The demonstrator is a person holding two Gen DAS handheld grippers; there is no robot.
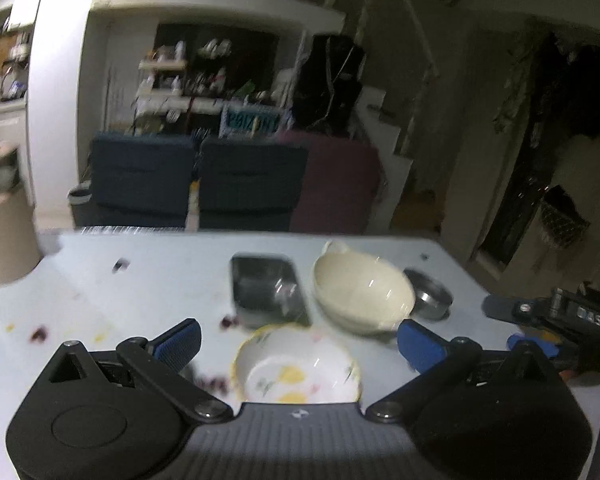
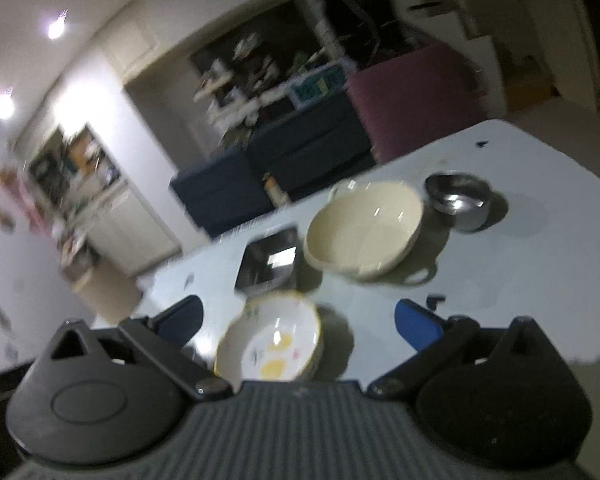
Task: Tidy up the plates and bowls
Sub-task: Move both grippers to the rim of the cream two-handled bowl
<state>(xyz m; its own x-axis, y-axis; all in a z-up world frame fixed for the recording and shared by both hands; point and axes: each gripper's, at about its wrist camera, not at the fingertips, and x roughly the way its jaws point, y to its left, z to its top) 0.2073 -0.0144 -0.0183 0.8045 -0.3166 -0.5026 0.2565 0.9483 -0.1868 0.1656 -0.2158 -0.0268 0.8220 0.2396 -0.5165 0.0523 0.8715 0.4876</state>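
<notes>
Floral bowl point(image 1: 296, 368) sits upright, mouth up (round, no long axis), between both released grippers.

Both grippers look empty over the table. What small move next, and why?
Probably lower the open right gripper toward the flowered bowl just ahead of its fingers. It sits apart from the cream bowl, steel tray and steel bowl, and nothing is held.

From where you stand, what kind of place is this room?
Probably a home, an open dining and living area. A pale table holds a cream ceramic bowl and a small steel bowl; behind it stand dark blue armchairs and cluttered shelves.
</notes>
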